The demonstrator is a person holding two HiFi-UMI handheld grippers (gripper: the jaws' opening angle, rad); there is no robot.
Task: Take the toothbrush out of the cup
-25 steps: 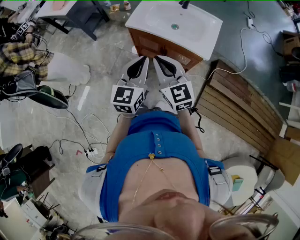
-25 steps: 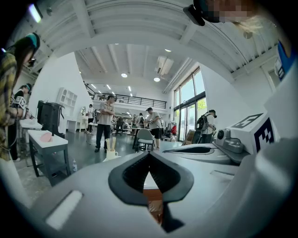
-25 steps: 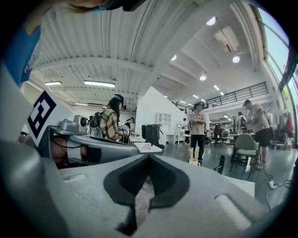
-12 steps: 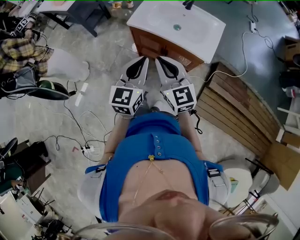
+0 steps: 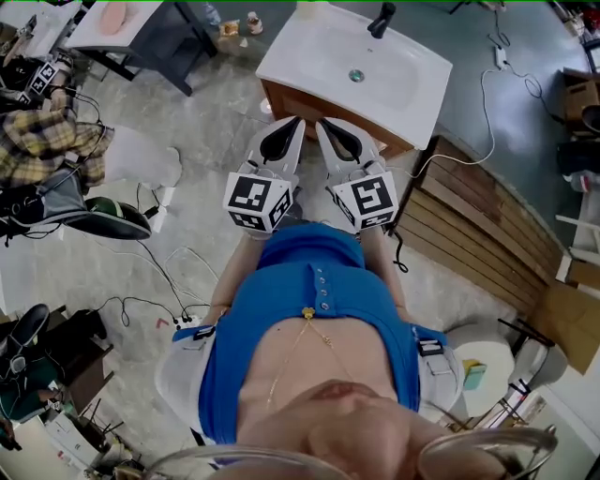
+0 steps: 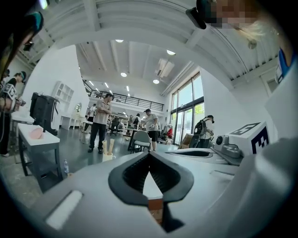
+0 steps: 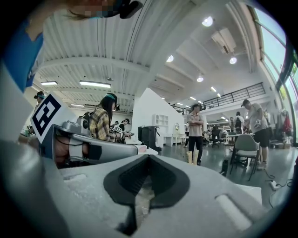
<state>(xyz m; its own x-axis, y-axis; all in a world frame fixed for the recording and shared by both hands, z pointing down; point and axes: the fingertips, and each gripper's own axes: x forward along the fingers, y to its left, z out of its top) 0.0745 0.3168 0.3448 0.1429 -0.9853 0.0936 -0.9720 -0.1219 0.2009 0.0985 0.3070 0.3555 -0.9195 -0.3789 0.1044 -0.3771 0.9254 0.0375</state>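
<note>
Both closed: left gripper [image 5: 295, 123], right gripper [image 5: 322, 124], near sink [image 5: 405, 77].

White cup [image 6: 108, 157] upright (washbasin's [image 5: 422, 84] far edge), tan toothbrush [image 6: 104, 146] inside.

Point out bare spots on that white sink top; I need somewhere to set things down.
The sink top has bare flat rim left and right of the basin. Only the back edge, around the black faucet, is occupied.
</note>
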